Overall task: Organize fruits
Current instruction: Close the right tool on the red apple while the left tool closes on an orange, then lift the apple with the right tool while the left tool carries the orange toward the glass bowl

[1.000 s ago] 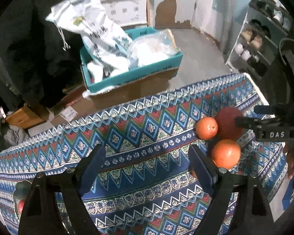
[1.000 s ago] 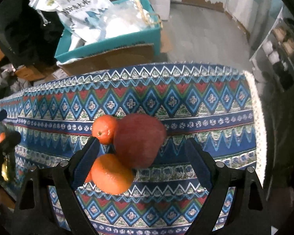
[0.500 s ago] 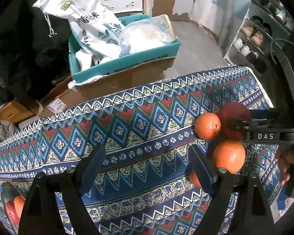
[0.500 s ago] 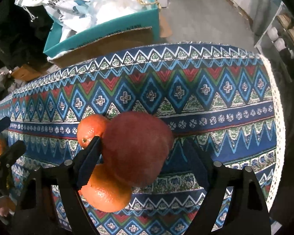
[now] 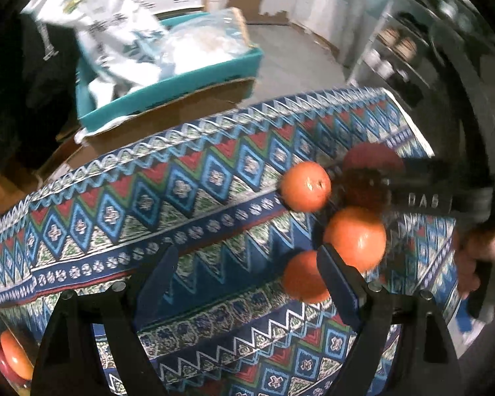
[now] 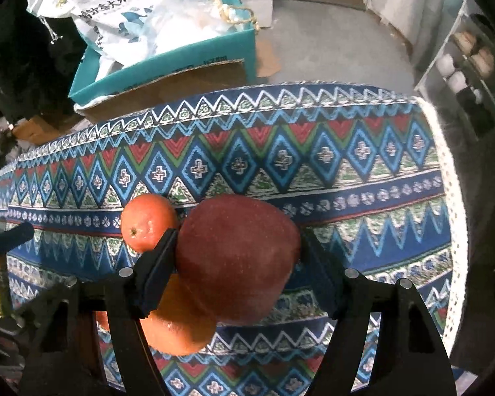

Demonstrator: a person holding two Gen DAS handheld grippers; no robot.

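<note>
Red apple point(image 6: 237, 257) pinched by just-closing right gripper point(image 6: 236, 264) fingers point(image 6: 155, 270).

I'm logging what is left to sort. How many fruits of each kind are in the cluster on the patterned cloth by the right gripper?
oranges: 3
apple: 1
Total: 4
</note>
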